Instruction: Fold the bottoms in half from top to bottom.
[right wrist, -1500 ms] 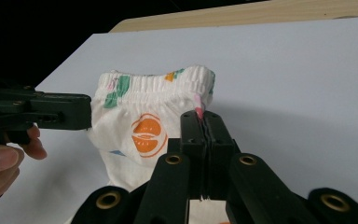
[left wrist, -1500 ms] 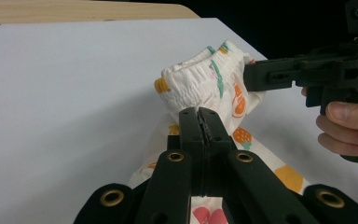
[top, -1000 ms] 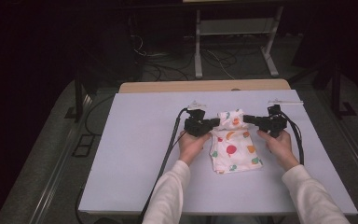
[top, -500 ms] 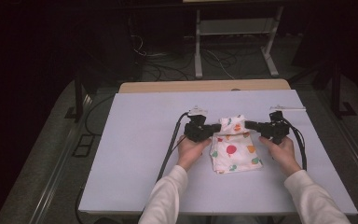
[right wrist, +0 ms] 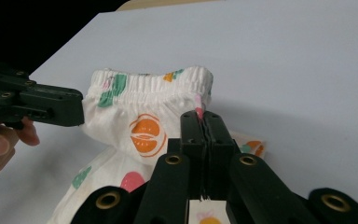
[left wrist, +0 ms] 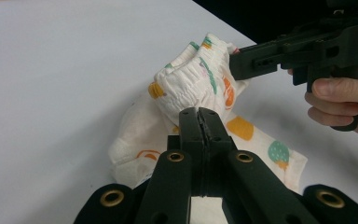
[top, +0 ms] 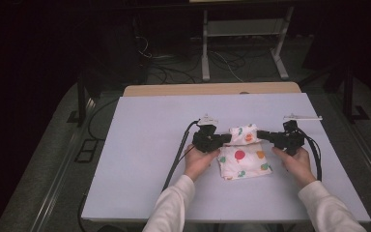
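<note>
My left gripper [top: 226,138]: jaws pressed together, pinching the left end of the garment's elastic waistband; my left hand [top: 199,162] rests on the table behind it.
Garment [top: 244,157]: small white cloth printed with coloured fruit, on the white table [top: 145,145] between my two grippers; the gathered waistband end is lifted off the table and stretched between the jaws, the rest lies flat toward me.
My right gripper [top: 262,136]: jaws clamped tight on the right end of the same waistband, facing the left gripper.

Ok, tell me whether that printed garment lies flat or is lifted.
Partly lifted: both grippers hold the garment's waistband raised; its lower part lies on the table.
</note>
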The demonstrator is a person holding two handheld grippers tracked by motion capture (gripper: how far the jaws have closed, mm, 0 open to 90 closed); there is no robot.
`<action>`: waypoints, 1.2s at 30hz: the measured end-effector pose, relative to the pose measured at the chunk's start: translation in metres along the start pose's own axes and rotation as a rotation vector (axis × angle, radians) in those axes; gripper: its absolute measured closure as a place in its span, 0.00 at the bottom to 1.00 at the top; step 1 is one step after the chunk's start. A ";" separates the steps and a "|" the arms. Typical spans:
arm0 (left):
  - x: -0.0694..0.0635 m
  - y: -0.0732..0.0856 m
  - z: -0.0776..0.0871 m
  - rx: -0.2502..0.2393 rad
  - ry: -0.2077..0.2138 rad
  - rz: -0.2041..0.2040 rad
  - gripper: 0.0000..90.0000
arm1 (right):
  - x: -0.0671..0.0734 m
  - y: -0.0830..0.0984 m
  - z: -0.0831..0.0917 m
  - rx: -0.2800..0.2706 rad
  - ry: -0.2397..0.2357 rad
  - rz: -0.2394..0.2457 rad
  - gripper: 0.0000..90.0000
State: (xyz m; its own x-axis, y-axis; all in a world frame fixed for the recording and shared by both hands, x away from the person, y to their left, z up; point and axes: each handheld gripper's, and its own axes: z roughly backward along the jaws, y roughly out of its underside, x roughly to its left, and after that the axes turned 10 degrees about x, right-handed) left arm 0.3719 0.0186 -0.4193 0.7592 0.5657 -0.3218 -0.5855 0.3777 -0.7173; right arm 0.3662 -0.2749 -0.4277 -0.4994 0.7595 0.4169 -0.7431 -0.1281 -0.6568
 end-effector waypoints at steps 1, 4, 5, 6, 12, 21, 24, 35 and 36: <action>0.000 0.001 0.000 0.004 0.002 -0.001 0.99 | 0.001 0.001 0.000 0.003 0.002 0.004 0.97; -0.002 0.004 0.001 0.004 0.009 -0.006 0.98 | 0.003 0.005 0.001 0.010 0.003 0.006 0.97; -0.003 0.005 0.001 0.006 0.012 -0.005 0.98 | 0.004 0.006 0.002 0.014 0.007 0.006 0.97; -0.004 0.006 0.001 0.005 0.017 -0.009 0.99 | 0.005 0.007 0.002 0.019 0.008 0.003 0.97; -0.009 0.009 0.003 0.018 0.020 -0.022 0.98 | 0.008 0.014 0.008 0.026 0.003 0.001 0.97; -0.012 0.020 0.000 0.036 0.030 -0.022 0.98 | 0.011 0.023 0.009 0.045 0.010 0.011 0.97; -0.014 0.022 0.001 0.038 0.033 -0.031 0.98 | 0.012 0.026 0.009 0.052 0.011 0.012 0.97; -0.017 0.030 0.001 0.065 0.030 -0.047 0.98 | 0.018 0.034 0.010 0.091 0.024 0.024 0.96; -0.018 0.031 0.000 0.067 0.030 -0.048 0.99 | 0.018 0.034 0.010 0.091 0.023 0.025 0.96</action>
State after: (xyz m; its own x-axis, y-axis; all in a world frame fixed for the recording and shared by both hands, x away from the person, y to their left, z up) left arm 0.3402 0.0207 -0.4358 0.7946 0.5239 -0.3068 -0.5649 0.4526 -0.6900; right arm 0.3271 -0.2722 -0.4362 -0.5090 0.7696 0.3855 -0.7683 -0.2043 -0.6066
